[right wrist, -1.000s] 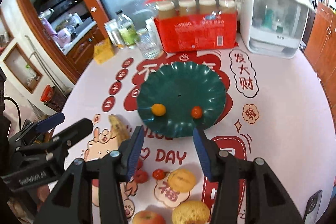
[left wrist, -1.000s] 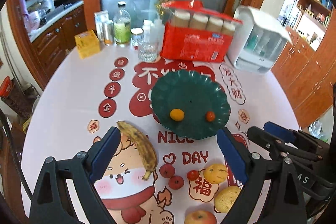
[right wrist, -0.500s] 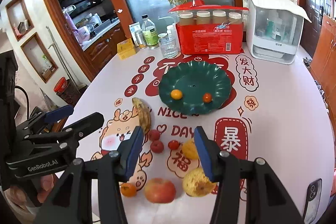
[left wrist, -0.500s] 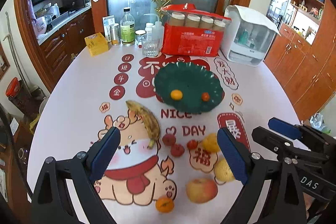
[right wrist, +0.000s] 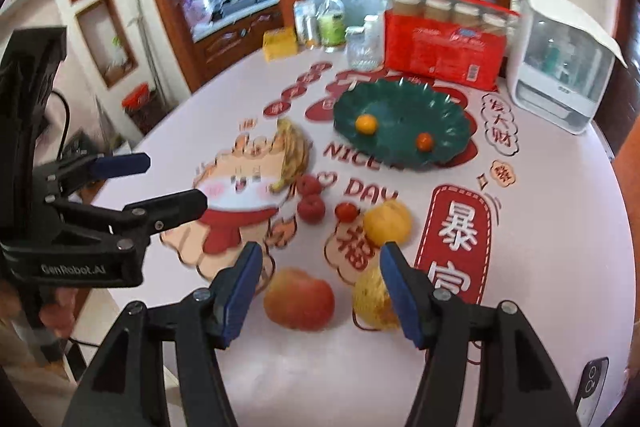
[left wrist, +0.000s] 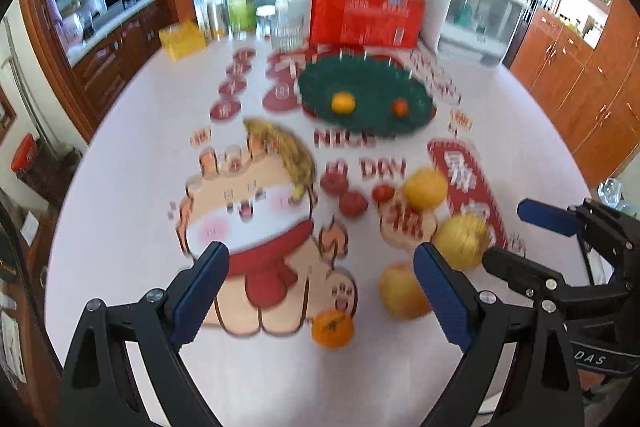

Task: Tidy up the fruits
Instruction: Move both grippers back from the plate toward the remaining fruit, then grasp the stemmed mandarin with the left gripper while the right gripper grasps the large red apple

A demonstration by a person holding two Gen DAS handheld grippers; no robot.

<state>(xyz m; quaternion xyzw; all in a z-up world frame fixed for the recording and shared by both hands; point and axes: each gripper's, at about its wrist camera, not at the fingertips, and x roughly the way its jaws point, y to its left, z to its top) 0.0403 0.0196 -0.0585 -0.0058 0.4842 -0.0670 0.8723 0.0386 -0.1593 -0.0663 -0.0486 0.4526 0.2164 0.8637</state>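
**A:** The right claw (right wrist: 316, 283) hangs over the near fruit with nothing held — its jaws have just been opening, and the apple (right wrist: 299, 299) sits in the gap between them, not yet touched. Is that the one to take?

**B:** I'd judge so. It lies nearest the edge of the surface (right wrist: 560, 227), with the rough yellow fruit (right wrist: 370, 301) just beside it on the right, partly behind the right finger. Come down centred on the apple so that finger slips between the two and doesn't shove the yellow one.

**A:** And the left claw (left wrist: 320, 293)?

**B:** Spread wide and empty too, above the small orange (left wrist: 333, 329) at the front. Its view is blurred, so I'd not trust fine detail there. The two claws are near each other — work one at a time, or they may knock.

**A:** Where does it all go?

**B:** The green plate (right wrist: 404, 95) farther back, I'd say; it already holds a small orange fruit (right wrist: 366, 124) and a red one (right wrist: 424, 141). The banana (right wrist: 294, 151), the red fruits (right wrist: 310, 197) and the lemon-coloured fruit (right wrist: 387, 223) lie on the surface between. Lift the apple clear over them, then set it on bare plate — round fruit rolls.
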